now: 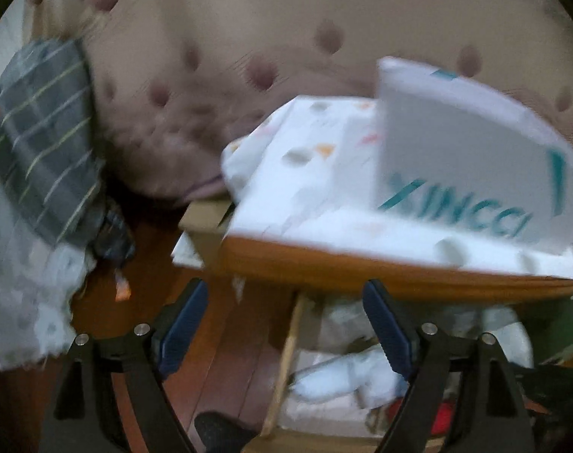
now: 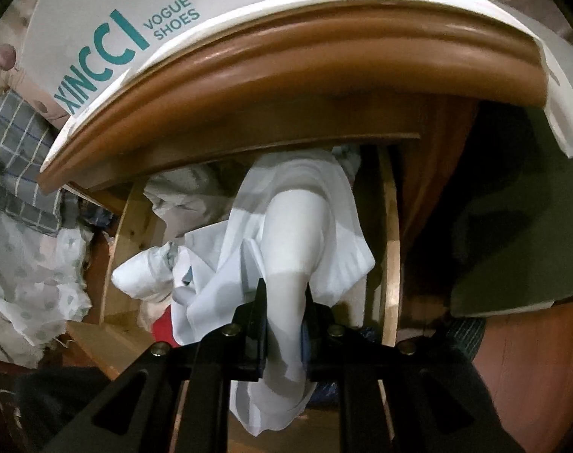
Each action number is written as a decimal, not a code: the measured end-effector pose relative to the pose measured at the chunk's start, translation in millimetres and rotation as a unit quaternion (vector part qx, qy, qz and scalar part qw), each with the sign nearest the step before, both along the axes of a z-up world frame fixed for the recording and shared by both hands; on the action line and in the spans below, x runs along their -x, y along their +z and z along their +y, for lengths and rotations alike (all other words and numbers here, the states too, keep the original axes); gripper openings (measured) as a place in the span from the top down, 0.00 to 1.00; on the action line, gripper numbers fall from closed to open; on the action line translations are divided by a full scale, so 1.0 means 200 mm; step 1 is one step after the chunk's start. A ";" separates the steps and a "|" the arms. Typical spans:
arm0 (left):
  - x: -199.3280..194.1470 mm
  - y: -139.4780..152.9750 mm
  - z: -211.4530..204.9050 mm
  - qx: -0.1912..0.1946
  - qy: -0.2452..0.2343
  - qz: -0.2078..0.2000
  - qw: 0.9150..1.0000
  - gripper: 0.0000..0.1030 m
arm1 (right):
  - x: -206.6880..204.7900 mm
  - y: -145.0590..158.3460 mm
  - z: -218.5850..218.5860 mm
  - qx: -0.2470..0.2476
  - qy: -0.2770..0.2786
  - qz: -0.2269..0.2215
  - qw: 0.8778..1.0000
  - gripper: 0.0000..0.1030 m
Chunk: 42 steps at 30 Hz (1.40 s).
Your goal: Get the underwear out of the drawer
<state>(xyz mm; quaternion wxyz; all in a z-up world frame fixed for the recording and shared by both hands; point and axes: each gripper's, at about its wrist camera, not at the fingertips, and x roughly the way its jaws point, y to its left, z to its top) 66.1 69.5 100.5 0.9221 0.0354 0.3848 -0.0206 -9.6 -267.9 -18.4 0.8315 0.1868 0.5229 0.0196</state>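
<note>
In the right wrist view, my right gripper (image 2: 285,298) is shut on a white garment (image 2: 297,234) that stretches up out of the open wooden drawer (image 2: 390,245) below the nightstand's rounded top edge (image 2: 286,56). More white and pale clothes (image 2: 142,275) lie crumpled in the drawer. The blurred left wrist view shows my left gripper (image 1: 282,321) open with nothing between its blue pads (image 1: 184,324). It hangs in front of the nightstand, above the drawer's left wall (image 1: 290,358) and the white clothes (image 1: 343,373) inside.
A white shoe box (image 1: 456,158) (image 2: 108,37) stands on a patterned cloth (image 1: 305,173) covering the nightstand. To the left are a dotted bed cover (image 1: 210,75), a grey checked cloth (image 1: 44,120) (image 2: 10,143) and wooden floor (image 1: 218,358). A red item (image 2: 163,330) lies in the drawer.
</note>
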 end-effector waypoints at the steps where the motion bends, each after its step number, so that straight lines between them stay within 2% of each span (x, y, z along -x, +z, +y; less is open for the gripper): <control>1: -0.01 -0.05 0.03 0.002 0.014 0.002 1.000 0.21 | 0.00 0.00 0.00 0.001 0.000 0.002 1.000 0.88; 5: 0.00 -0.17 0.11 0.017 0.044 0.010 0.999 0.21 | 0.01 0.02 0.00 0.007 0.004 0.019 1.000 0.88; 9: -0.03 -0.21 0.12 -0.001 0.046 0.011 0.999 0.20 | 0.02 0.07 0.03 0.008 0.015 0.035 0.999 0.88; 13: -0.02 -0.20 0.18 0.036 0.056 0.010 0.998 0.18 | 0.02 0.11 0.04 0.000 0.018 0.045 0.999 0.88; 22: -0.04 -0.22 0.24 0.071 0.072 0.031 0.994 0.17 | 0.06 0.29 0.09 -0.017 0.029 0.027 0.999 0.88; 26: -0.05 -0.23 0.26 0.074 0.079 0.040 0.993 0.17 | 0.09 0.39 0.12 -0.015 0.039 0.017 0.999 0.88; 31: -0.06 -0.24 0.30 0.082 0.091 0.046 0.991 0.16 | 0.14 0.60 0.19 0.002 0.053 -0.016 0.998 0.88; 37: -0.06 -0.25 0.35 0.090 0.112 0.054 0.988 0.16 | 0.21 0.99 0.22 0.041 0.057 -0.092 0.993 0.88; 42: -0.05 -0.25 0.37 0.094 0.118 0.053 0.987 0.16 | 0.16 1.34 0.20 0.076 0.053 -0.156 0.983 0.88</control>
